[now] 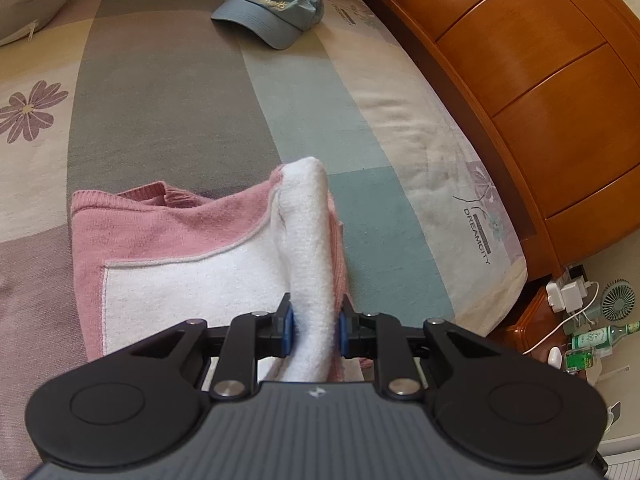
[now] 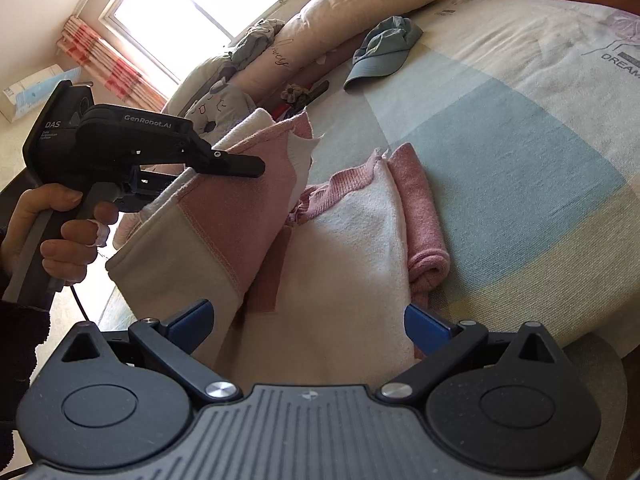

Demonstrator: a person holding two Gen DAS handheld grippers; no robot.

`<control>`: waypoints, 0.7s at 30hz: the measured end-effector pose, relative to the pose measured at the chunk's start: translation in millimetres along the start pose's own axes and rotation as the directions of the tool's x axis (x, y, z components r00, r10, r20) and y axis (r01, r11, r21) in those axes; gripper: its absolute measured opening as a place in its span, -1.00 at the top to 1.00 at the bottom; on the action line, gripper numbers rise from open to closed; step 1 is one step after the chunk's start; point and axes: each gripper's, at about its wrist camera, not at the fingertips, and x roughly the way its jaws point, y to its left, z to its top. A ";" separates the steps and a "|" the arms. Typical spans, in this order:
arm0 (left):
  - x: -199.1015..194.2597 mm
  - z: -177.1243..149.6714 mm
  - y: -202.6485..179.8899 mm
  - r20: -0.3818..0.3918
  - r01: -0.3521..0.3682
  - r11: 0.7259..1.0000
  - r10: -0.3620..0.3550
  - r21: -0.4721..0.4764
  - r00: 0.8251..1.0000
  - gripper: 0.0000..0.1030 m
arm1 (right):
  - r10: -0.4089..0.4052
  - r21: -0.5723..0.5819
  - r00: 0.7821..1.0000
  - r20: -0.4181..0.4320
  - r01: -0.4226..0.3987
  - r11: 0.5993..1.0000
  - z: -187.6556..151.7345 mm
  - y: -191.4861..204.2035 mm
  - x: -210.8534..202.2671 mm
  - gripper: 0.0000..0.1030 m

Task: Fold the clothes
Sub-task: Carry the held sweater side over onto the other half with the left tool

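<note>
One sweater (image 1: 180,264) — one cap (image 1: 272,10).

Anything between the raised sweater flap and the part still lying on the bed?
Nothing visible. The left claw is shut on the flap, lifted above the flat part of the sweater; that part lies bare. The cap sits far up the bed, clear of the fold. The right claw is open.

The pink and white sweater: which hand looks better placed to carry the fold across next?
Probably the left. Its claw is already clamped on a lifted flap of the sweater, while the right claw hangs open, gripping nothing.
</note>
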 end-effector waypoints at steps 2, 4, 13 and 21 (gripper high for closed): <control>7.1 0.5 -4.6 -0.007 0.000 1.000 0.000 0.003 1.000 0.64 | 0.014 -0.004 1.000 -0.012 -0.014 1.000 -2.4 1.2 -0.9 -1.00; 14.6 1.6 -8.2 -0.017 -0.002 1.000 0.002 0.005 1.000 0.64 | 0.013 -0.012 1.000 -0.017 -0.013 1.000 -4.4 2.5 -3.0 -1.00; 52.0 6.1 -13.5 -0.074 -0.025 1.000 0.026 0.006 0.997 0.64 | -0.021 0.000 0.999 -0.025 0.021 1.000 -13.0 -0.9 -9.8 -1.00; 68.3 8.5 -13.0 -0.108 0.012 1.000 -0.012 -0.003 0.994 0.57 | -0.049 0.012 0.998 -0.030 0.049 0.999 -16.0 -2.7 -9.6 -1.00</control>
